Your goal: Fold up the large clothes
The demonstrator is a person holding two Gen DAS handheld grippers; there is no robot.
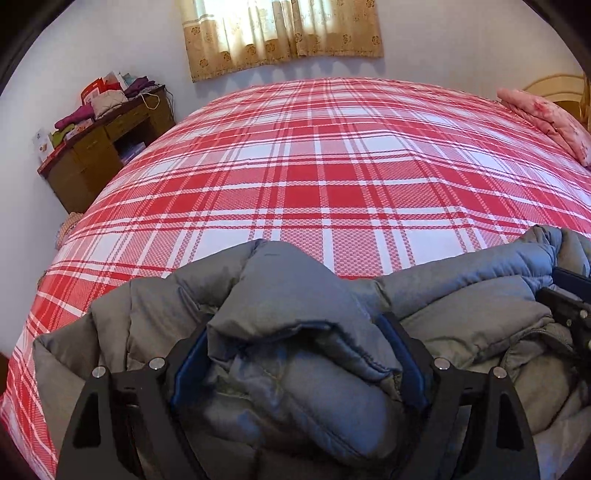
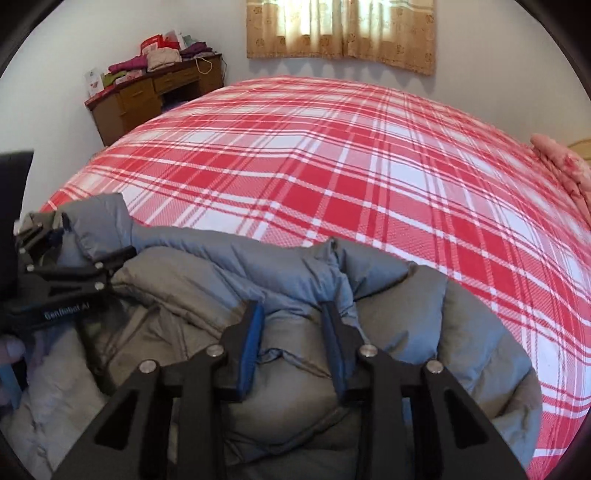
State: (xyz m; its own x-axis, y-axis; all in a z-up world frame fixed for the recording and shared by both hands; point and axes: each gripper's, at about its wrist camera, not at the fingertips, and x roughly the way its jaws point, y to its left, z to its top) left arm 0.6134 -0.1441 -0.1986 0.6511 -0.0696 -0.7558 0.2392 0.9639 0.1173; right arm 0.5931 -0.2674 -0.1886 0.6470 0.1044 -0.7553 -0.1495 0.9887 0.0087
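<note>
A grey padded jacket [image 1: 280, 280] lies bunched at the near edge of the bed with the red and white plaid cover [image 1: 332, 155]. My left gripper [image 1: 295, 332] is shut on a thick fold of the jacket, which bulges between its blue pads. My right gripper [image 2: 291, 314] is shut on another fold of the jacket [image 2: 399, 306], further to the right. The left gripper also shows at the left edge of the right wrist view [image 2: 62, 258], clamped on the jacket. The right gripper shows at the right edge of the left wrist view [image 1: 569, 306].
A brown wooden desk [image 1: 99, 155] piled with folded clothes and boxes stands by the wall at the bed's far left. A pink quilt [image 1: 546, 118] lies at the bed's right end. A beige curtain [image 1: 280, 33] hangs on the far wall.
</note>
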